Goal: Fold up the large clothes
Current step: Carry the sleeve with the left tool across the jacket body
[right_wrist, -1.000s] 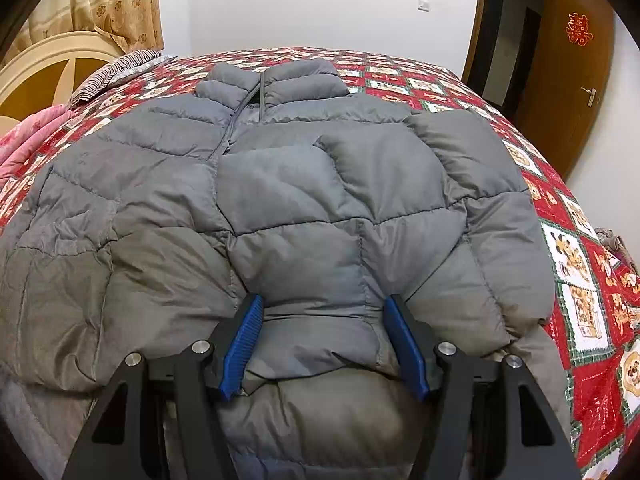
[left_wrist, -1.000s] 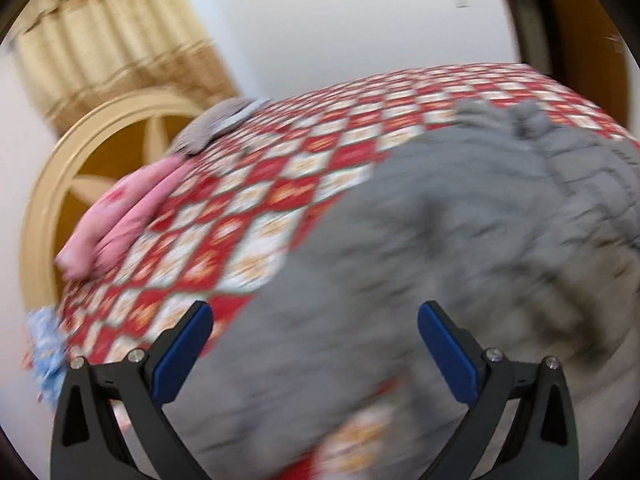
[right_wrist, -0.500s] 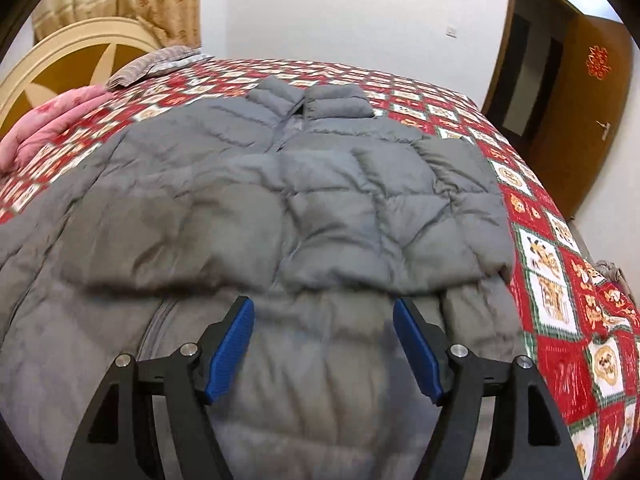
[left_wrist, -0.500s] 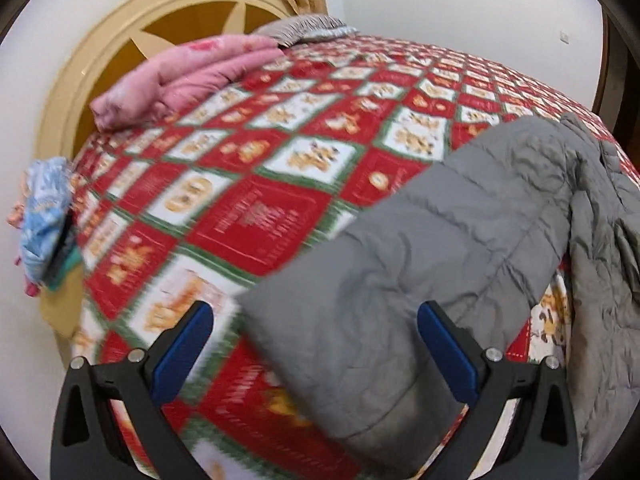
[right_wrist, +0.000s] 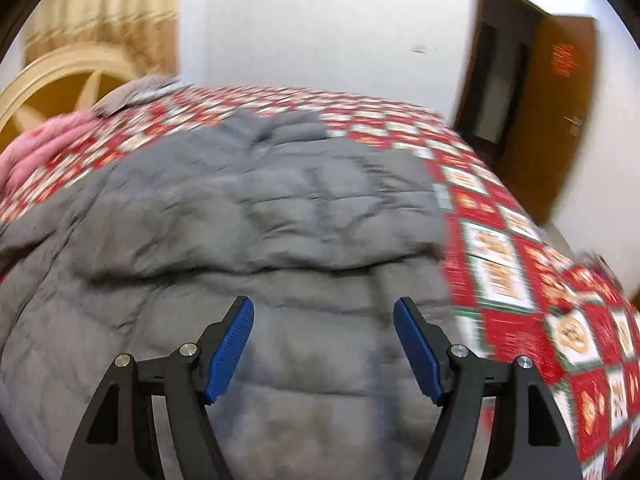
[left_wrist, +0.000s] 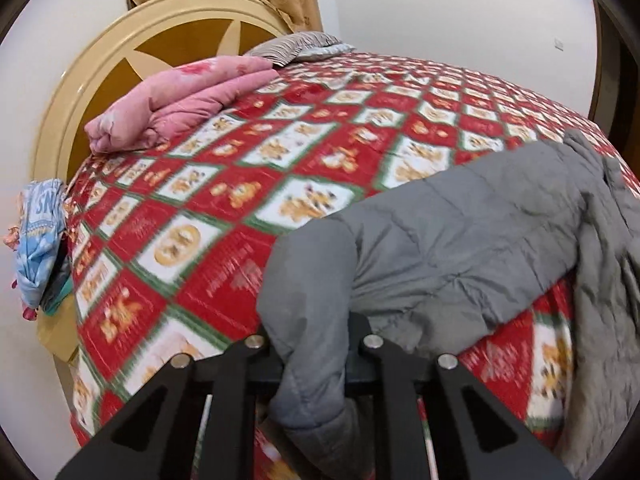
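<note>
A grey puffer jacket (right_wrist: 248, 216) lies spread on the bed, its right sleeve folded across the chest. In the left wrist view its other sleeve (left_wrist: 460, 248) stretches out over the bedspread. My left gripper (left_wrist: 314, 332) is closing on that sleeve's cuff end; the fabric fills the gap between the jaws and hides the pads. My right gripper (right_wrist: 324, 320) hovers open above the jacket's lower body, with nothing between its blue pads (right_wrist: 230, 344). The right wrist view is blurred by motion.
The red, white and green patterned bedspread (left_wrist: 224, 208) covers the bed. A folded pink quilt (left_wrist: 180, 96) and a striped pillow (left_wrist: 296, 44) lie by the round headboard (left_wrist: 80, 92). A blue cloth (left_wrist: 40, 240) hangs at the bed's left edge. A brown door (right_wrist: 560, 112) stands at the far right.
My left gripper swung from the jacket body to the outstretched sleeve and shut on its cuff. My right gripper let go of the folded sleeve, then drew back and rose.
</note>
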`<action>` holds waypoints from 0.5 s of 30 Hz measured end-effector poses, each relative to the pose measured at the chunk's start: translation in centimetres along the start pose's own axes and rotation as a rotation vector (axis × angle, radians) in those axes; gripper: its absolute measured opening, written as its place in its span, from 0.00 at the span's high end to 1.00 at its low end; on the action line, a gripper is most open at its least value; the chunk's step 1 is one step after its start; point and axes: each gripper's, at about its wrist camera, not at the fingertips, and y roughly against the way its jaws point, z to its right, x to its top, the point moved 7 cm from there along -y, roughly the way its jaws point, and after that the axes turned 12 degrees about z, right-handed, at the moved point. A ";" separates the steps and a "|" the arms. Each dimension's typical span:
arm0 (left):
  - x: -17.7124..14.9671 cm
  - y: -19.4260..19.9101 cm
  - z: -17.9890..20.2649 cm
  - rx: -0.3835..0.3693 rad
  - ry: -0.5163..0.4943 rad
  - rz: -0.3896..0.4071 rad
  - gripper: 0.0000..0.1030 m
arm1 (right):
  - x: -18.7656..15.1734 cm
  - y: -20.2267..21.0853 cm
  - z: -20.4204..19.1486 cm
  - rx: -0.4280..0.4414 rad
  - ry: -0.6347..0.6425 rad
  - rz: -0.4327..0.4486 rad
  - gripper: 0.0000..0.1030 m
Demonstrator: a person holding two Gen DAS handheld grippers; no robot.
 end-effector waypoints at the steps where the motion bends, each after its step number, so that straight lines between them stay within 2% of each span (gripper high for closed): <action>1: 0.3 -0.3 0.1 0.003 -0.014 0.003 0.84 | 0.0 -0.1 1.2 -0.032 -0.025 -0.002 0.29; 3: 1.2 -0.5 0.4 0.016 -0.039 0.012 0.84 | -0.2 -0.4 3.4 -0.082 -0.074 -0.015 0.29; 5: 2.6 -0.5 0.8 0.020 -0.041 0.027 0.85 | -0.6 -0.4 4.6 -0.090 -0.110 -0.021 0.29; 9: 7.5 0.9 2.2 0.028 -0.033 0.114 0.85 | -1.2 -0.6 5.1 -0.098 -0.103 -0.033 0.29; 12: 11.7 2.8 5.6 -0.006 -0.074 0.198 0.85 | -1.9 -0.9 4.9 -0.092 -0.098 -0.040 0.29; 15: 13.7 4.2 10.7 -0.065 -0.136 0.235 0.85 | -2.5 -1.1 4.7 -0.086 -0.112 -0.044 0.29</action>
